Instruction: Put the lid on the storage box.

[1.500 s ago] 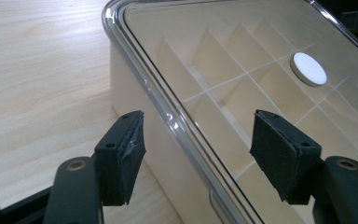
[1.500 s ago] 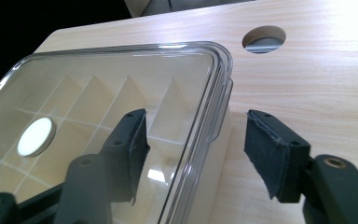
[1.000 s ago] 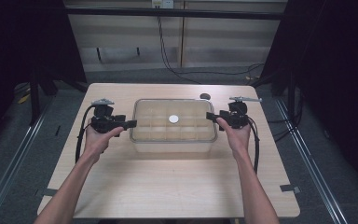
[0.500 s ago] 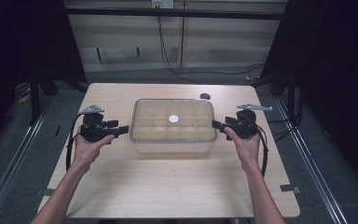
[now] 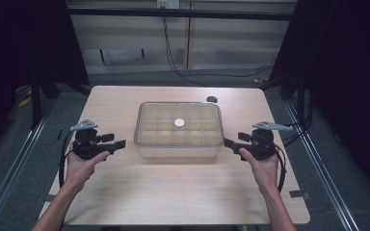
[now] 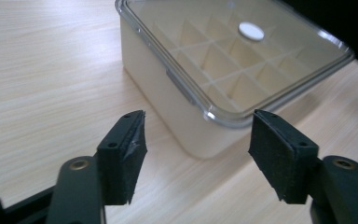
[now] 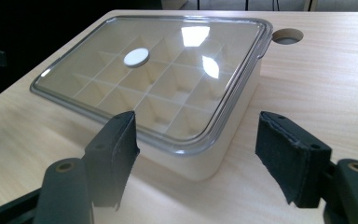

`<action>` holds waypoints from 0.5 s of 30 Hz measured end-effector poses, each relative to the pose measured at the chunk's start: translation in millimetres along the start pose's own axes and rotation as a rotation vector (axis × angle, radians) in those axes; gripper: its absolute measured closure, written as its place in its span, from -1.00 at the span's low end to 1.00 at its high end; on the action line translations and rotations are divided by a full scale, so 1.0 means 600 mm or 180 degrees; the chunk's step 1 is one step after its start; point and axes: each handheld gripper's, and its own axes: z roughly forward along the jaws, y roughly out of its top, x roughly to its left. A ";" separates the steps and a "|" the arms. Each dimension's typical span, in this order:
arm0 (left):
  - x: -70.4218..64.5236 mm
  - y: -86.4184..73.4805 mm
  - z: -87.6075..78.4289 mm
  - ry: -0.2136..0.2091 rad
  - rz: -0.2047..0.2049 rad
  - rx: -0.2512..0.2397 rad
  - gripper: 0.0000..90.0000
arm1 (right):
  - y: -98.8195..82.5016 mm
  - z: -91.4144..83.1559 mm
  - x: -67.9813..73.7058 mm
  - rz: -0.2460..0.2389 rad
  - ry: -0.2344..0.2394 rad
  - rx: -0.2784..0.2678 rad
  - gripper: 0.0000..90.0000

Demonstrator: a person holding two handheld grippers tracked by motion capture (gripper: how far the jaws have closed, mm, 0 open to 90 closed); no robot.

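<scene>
A cream rectangular plastic box (image 5: 178, 130) with inner dividers and a clear lid (image 7: 158, 65) sits mid-surface toward the far edge of the pale wooden surface (image 5: 173, 192), flanked by the left gripper (image 5: 120, 143) and right gripper (image 5: 227, 142), both with jaws spread, grasping nothing.

The left hand-held gripper (image 5: 120, 143) and right hand-held gripper (image 5: 227, 142) point inward, jaws spread wide, gripping nothing.
</scene>
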 end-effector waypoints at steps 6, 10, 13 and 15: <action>-0.008 -0.031 -0.021 0.0032 0.0080 0.0103 -0.20 | -0.039 -0.018 0.012 -0.0020 -0.0004 0.0058 -0.35; -0.013 -0.052 -0.038 0.0060 0.0120 0.0124 -0.24 | -0.060 -0.026 0.017 0.0007 -0.0004 0.0082 -0.36; -0.022 -0.066 -0.049 0.0056 0.0118 0.0143 -0.28 | -0.077 -0.038 0.026 -0.0014 0.0008 0.0122 -0.39; -0.033 -0.077 -0.057 0.0009 0.0121 0.0145 -0.33 | -0.087 -0.047 0.031 -0.0069 -0.0017 0.0149 -0.41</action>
